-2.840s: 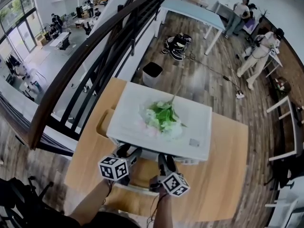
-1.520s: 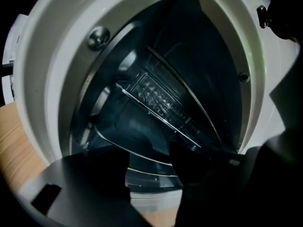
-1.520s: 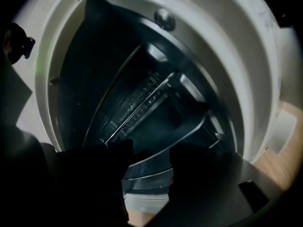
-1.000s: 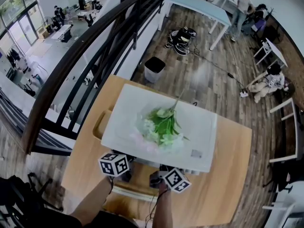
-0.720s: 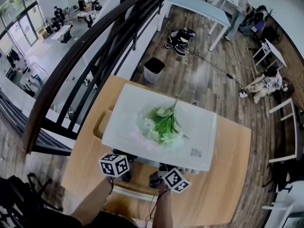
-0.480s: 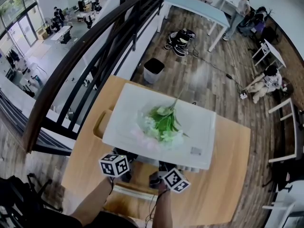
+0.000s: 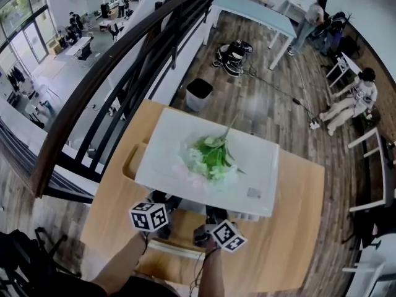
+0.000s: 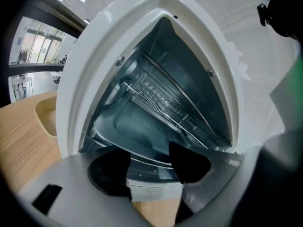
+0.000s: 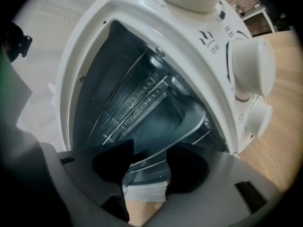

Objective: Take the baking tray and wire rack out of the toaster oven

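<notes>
The white toaster oven (image 7: 253, 166) stands on the table with its door (image 7: 172, 247) folded down. Inside, the dark baking tray (image 8: 137, 126) sits low, and the wire rack (image 8: 165, 103) sits on the rails above it. Both also show in the right gripper view: tray (image 9: 177, 122), rack (image 9: 137, 100). My left gripper (image 8: 150, 167) is at the oven mouth's left side, open. My right gripper (image 9: 149, 167) is at the right side, also open. The tray's front rim shows in the gap between each pair of fingertips. In the head view only the marker cubes (image 7: 148, 216) (image 7: 226, 236) show clearly.
A bunch of artificial flowers (image 7: 213, 159) lies on the oven's top. White knobs (image 9: 253, 67) stick out at the oven's right front. A shallow wooden dish (image 7: 131, 159) sits left of the oven. The wooden table (image 7: 291, 240) ends at a black railing (image 7: 124, 73) on the left.
Since the earliest frame both grippers have moved forward to the oven mouth, their fronts now under the oven's top edge. Over the last second they have kept still.
</notes>
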Demonstrator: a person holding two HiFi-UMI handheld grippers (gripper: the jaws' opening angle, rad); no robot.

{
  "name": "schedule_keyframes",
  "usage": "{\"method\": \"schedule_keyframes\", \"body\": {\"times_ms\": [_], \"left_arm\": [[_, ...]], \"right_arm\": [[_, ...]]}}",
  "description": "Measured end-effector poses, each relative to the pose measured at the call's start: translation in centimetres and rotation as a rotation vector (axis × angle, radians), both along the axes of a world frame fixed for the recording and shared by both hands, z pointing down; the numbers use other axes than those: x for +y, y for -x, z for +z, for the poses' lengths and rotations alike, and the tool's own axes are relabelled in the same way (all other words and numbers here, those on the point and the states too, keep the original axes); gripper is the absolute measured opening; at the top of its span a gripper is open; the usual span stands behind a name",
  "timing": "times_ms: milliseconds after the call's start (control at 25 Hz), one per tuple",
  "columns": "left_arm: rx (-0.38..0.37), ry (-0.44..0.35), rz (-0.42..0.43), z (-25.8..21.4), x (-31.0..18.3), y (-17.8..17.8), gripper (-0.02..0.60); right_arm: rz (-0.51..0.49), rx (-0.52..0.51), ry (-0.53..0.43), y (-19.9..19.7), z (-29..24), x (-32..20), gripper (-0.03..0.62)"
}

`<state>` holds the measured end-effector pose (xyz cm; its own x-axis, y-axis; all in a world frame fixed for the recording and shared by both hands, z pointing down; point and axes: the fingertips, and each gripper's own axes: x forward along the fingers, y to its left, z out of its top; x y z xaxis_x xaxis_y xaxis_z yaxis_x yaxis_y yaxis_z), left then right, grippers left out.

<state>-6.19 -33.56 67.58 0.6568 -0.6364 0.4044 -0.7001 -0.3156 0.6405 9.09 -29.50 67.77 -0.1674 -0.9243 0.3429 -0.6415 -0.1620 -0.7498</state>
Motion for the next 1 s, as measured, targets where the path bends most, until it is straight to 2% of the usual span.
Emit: {"method": "schedule_keyframes", "body": {"times_ms": [560,1000], "left_arm": [[-0.004,0.000,0.001,0.0,1.5,0.6,0.252],[-0.015,0.003,0.006,0.3,3.2,1.1,0.251]], "right_arm": [[-0.022,0.027,-0.016,0.5,-0.5,1.2,0.210],[-0.010,0.012,0.024,1.0,0.2,3.2,0.206]]}}
